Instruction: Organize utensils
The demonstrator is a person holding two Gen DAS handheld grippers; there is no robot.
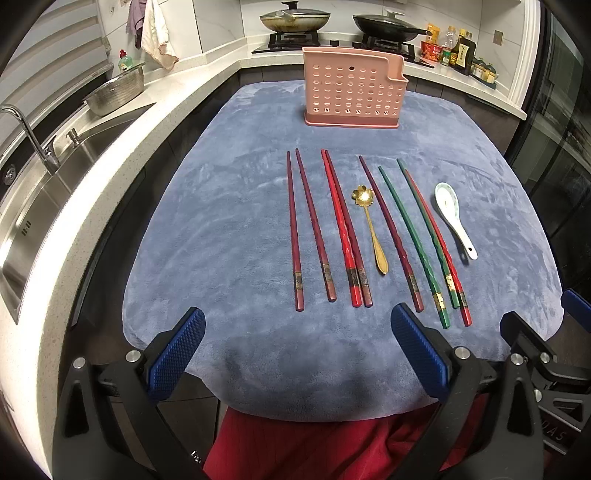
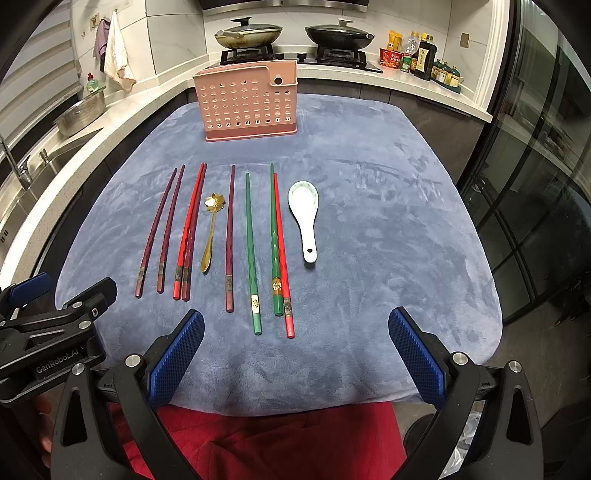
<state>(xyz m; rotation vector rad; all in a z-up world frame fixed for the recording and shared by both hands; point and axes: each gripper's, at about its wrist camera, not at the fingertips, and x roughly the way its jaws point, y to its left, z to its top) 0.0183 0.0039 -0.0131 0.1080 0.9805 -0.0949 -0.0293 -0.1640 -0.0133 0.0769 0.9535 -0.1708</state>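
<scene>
Neatly ranked slender lacquered chopsticks [image 1: 343,229] on plush cloth [image 1: 221,240]

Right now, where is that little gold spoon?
The gold spoon lies on the blue cloth left of centre in the right wrist view, between the touching red chopstick pair and a single maroon chopstick, its flower-shaped bowl toward the pink holder.

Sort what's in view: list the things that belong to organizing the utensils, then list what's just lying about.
For the job: chopsticks, gold spoon, white spoon, pink holder, left gripper and right gripper, both open.

Lying about: woks on the stove, sauce bottles, colander, hanging towel.
</scene>
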